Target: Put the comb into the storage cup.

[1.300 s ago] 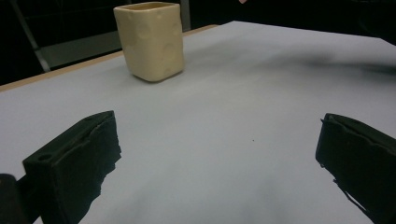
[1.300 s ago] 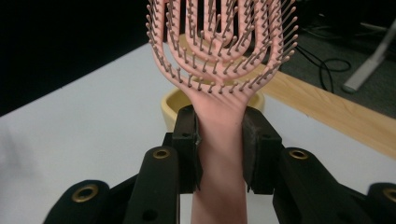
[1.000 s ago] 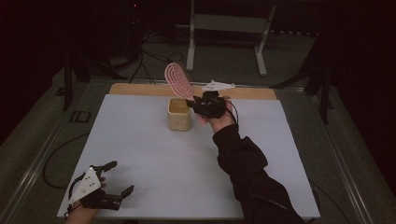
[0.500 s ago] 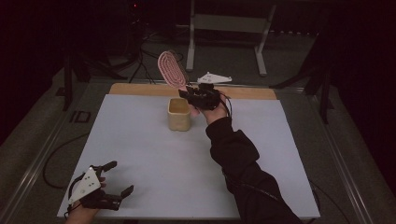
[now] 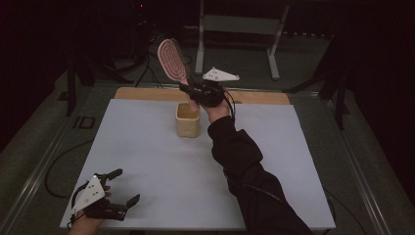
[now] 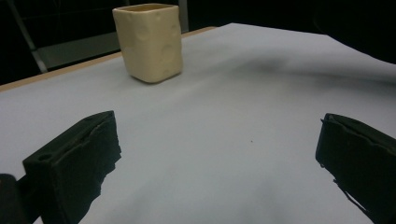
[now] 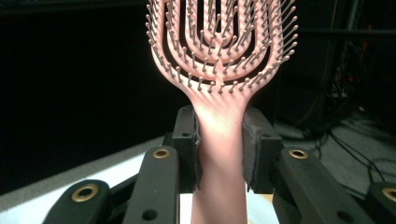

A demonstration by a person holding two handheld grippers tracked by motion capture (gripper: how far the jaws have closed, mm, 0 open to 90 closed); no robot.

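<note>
Above white table (image 5: 147, 147), right tongs (image 5: 188, 92) clamp hairbrush (image 5: 171, 58) handle; left tongs (image 5: 125, 188) wide.

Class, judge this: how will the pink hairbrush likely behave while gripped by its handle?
The pink hairbrush probably stays stiff: it stands straight above the right gripper. Its openwork head suggests lightness. The smooth, narrow handle might pivot between the pads.

You can't see the hairbrush (image 7: 219, 51) whole in the right gripper view: its head runs off the top edge and its handle's end off the bottom.
</note>
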